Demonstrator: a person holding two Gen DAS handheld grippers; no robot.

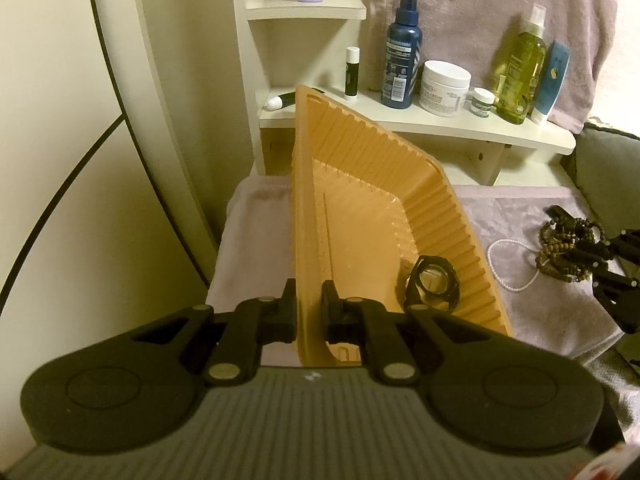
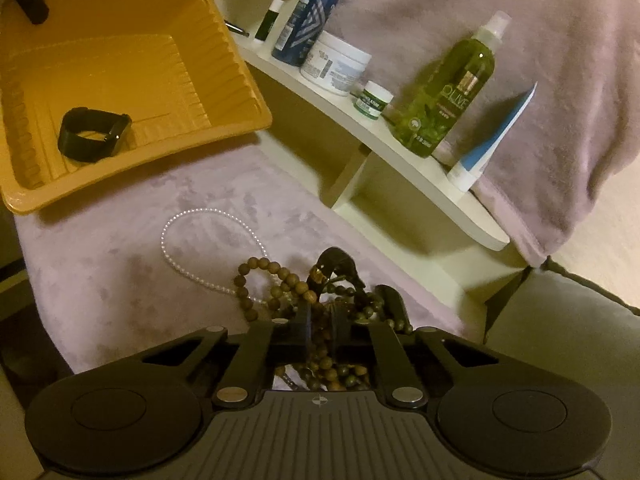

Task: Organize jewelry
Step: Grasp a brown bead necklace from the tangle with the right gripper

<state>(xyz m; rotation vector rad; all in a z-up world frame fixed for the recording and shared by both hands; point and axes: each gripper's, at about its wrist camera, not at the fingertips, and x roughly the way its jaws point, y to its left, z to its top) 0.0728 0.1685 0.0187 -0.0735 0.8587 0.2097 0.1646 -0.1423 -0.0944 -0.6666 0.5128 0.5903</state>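
An orange ribbed tray (image 1: 384,184) rests on a mauve towel; it also shows in the right wrist view (image 2: 224,92). My left gripper (image 1: 310,304) is shut on the tray's near rim. A black watch (image 1: 430,280) lies inside the tray, also seen from the right wrist (image 2: 94,140). My right gripper (image 2: 322,324) is shut on a tangle of brown wooden bead strands (image 2: 280,280), seen from the left wrist at the right edge (image 1: 568,248). A white pearl strand (image 2: 200,240) lies on the towel beside the beads, and shows in the left wrist view (image 1: 504,272).
A white corner shelf (image 1: 420,124) behind the tray holds a blue spray bottle (image 1: 402,52), a white cream jar (image 1: 446,88), a green bottle (image 1: 520,68), a small jar and tubes. A pink towel (image 2: 500,80) hangs at the back. A grey cushion (image 2: 568,332) lies to the right.
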